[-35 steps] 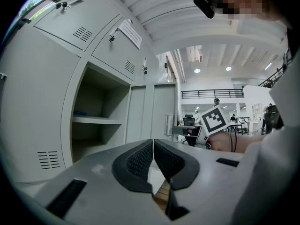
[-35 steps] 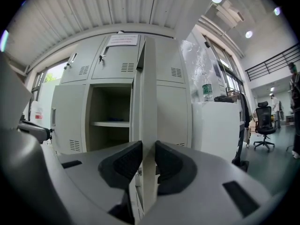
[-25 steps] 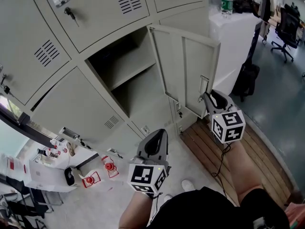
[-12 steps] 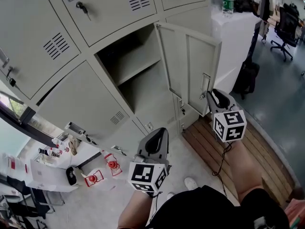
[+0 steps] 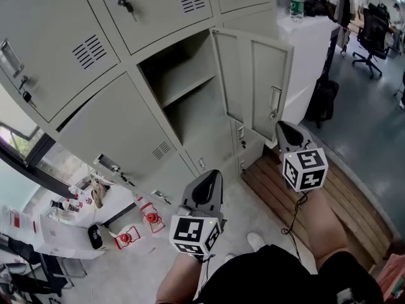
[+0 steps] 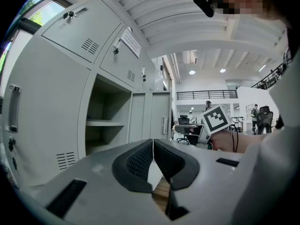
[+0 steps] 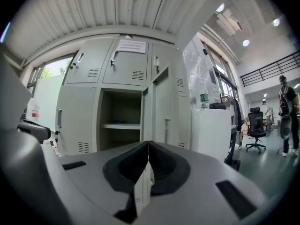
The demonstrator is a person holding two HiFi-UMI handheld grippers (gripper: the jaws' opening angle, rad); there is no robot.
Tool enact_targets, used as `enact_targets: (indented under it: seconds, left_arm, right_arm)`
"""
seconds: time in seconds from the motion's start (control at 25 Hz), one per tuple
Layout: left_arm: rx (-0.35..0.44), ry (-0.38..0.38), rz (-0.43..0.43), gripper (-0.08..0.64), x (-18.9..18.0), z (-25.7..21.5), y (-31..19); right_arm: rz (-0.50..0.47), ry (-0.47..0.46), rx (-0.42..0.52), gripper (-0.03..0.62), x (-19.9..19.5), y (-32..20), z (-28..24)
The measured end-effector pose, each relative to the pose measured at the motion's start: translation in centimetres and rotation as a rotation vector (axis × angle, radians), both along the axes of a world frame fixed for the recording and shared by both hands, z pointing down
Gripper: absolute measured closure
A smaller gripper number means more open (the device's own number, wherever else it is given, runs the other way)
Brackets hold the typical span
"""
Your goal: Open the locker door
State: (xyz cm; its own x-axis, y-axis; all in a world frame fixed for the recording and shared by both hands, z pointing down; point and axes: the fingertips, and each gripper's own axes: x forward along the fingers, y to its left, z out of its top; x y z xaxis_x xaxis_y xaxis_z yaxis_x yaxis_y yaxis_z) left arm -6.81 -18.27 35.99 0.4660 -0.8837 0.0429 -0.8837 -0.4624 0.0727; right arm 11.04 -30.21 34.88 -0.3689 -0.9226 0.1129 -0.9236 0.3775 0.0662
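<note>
The grey locker door (image 5: 253, 81) stands swung out to the right, its handle (image 5: 276, 100) on the outer face. Behind it the compartment (image 5: 183, 97) is open, with one shelf inside. My right gripper (image 5: 281, 126) hangs just below the door's lower corner, apart from the handle, jaws shut on nothing. My left gripper (image 5: 209, 176) is lower and nearer to me, also shut and empty. The open door (image 7: 159, 111) and compartment show ahead in the right gripper view, beyond the shut right gripper (image 7: 148, 144). The left gripper (image 6: 153, 142) is shut too.
The other locker doors (image 5: 107, 125) are closed, some with keys. A white cabinet (image 5: 310, 49) with a water bottle (image 5: 296, 4) stands right of the door, a black bag (image 5: 323, 97) beside it. A wooden platform (image 5: 285, 195) lies underfoot. Red items (image 5: 149, 219) sit on the floor at left.
The right gripper, close by the door handle a second ago, now sits a little below and away from it. The head view has shifted, so the lockers appear lower right. The left gripper has barely moved.
</note>
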Motion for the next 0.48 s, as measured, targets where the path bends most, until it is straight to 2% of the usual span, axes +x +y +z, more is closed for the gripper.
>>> enact_targets:
  seconds: [0.48]
  left_arm:
    - [-0.004, 0.019, 0.019, 0.54, -2.9, 0.7, 5.0]
  right_arm:
    - [-0.162, -0.008, -0.014, 0.538, -8.3, 8.7, -0.2]
